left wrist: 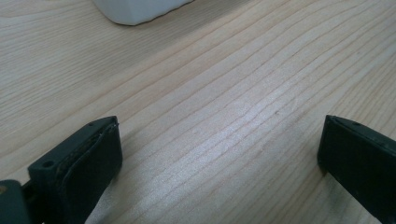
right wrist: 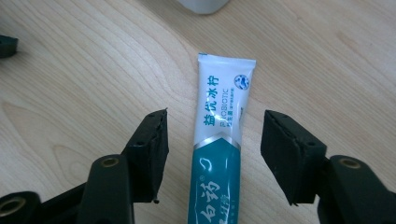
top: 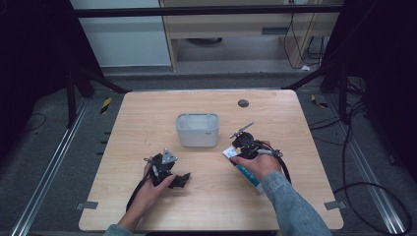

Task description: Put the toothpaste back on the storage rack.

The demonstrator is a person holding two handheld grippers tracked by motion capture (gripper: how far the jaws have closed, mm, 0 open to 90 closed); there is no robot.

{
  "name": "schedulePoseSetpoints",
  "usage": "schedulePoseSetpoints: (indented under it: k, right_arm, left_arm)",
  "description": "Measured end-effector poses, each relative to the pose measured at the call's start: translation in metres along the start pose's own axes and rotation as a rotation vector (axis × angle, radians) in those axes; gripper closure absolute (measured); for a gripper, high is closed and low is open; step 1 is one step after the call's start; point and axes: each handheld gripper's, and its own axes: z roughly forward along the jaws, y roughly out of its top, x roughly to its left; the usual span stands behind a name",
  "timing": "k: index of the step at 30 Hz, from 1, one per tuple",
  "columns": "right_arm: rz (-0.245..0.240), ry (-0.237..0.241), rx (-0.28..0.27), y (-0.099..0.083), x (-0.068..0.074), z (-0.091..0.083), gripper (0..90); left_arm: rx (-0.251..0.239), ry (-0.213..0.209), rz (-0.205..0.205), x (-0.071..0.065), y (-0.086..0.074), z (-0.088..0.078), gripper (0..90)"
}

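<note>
Two grippers on the table, one straddling a toothpaste tube

Right gripper (right wrist: 214, 140) has its jaws spread either side of the toothpaste tube (right wrist: 219, 154), pads not touching it, gap visible on both sides (so released, not grasping). Tube lies flat on the wooden table (top: 147, 118), white crimped end toward the top of the right gripper view, teal part running off the bottom edge. In the high view the tube (top: 246, 174) sits right of centre, mostly under the right hand (top: 255, 164), near the lower right corner of the white bin (top: 197, 129). Left gripper (left wrist: 219, 154) is lower left of centre in the high view, jaws wide apart over bare wood, nothing between them, bin corner peeking in at the top of its own view
</note>
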Motion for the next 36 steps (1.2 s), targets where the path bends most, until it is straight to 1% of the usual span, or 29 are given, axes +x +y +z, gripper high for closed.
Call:
schedulePoseSetpoints:
  k: [1,5,7,12,13,14,15,18,22,27,30,33,34,36]
  right_arm:
    - [0.005,-0.007,0.017,0.0,-0.001,0.005,43.3]
    - [0.021,-0.006,0.028,-0.001,-0.006,0.013,43.6]
    - [0.034,0.008,0.037,-0.002,-0.007,0.019,43.4]
    - [0.047,0.009,0.051,-0.003,-0.008,0.027,43.0]
    - [0.043,0.005,0.066,-0.004,-0.009,0.03,42.9]
    - [0.043,0.005,0.066,-0.004,-0.009,0.03,42.9]
    - [0.054,0.003,0.076,-0.004,-0.01,0.033,42.9]
    - [0.055,0.002,0.08,-0.004,-0.011,0.035,43.4]
    - [0.066,0.015,0.091,-0.005,-0.012,0.037,44.2]
    - [0.063,0.021,0.101,-0.005,-0.011,0.039,47.7]
    - [0.069,0.02,0.107,-0.005,-0.01,0.039,49.2]
    - [0.066,0.022,0.108,-0.005,-0.01,0.04,49.9]
    - [0.057,0.02,0.109,-0.005,-0.009,0.04,50.6]
    - [0.062,0.022,0.113,-0.005,-0.008,0.041,51.0]
  left_arm:
    - [0.0,0.0,0.0,0.0,0.0,0.0,0.0]
    - [0.0,0.006,-0.006,-0.001,0.0,0.0,0.0]
    - [0.0,0.005,-0.006,-0.001,0.0,0.0,0.0]
    - [0.0,0.005,-0.006,-0.001,0.0,0.0,0.0]
    - [0.0,0.005,-0.005,-0.001,0.0,0.0,0.0]
    - [0.0,0.005,-0.006,-0.001,0.0,0.0,0.0]
    - [0.0,0.005,-0.006,-0.001,0.0,0.0,0.0]
    - [0.0,0.006,-0.003,0.0,0.0,0.0,0.0]
    - [0.0,0.006,-0.003,0.0,0.0,0.0,0.0]
    - [0.0,0.005,-0.006,-0.001,0.0,0.0,0.0]
    - [0.0,0.005,-0.006,-0.001,0.0,0.0,0.0]
    - [0.0,0.006,-0.003,0.0,0.0,0.0,0.0]
    - [0.0,0.006,-0.004,0.0,0.0,0.0,0.0]
    - [0.0,0.006,-0.004,0.0,0.0,0.0,0.0]
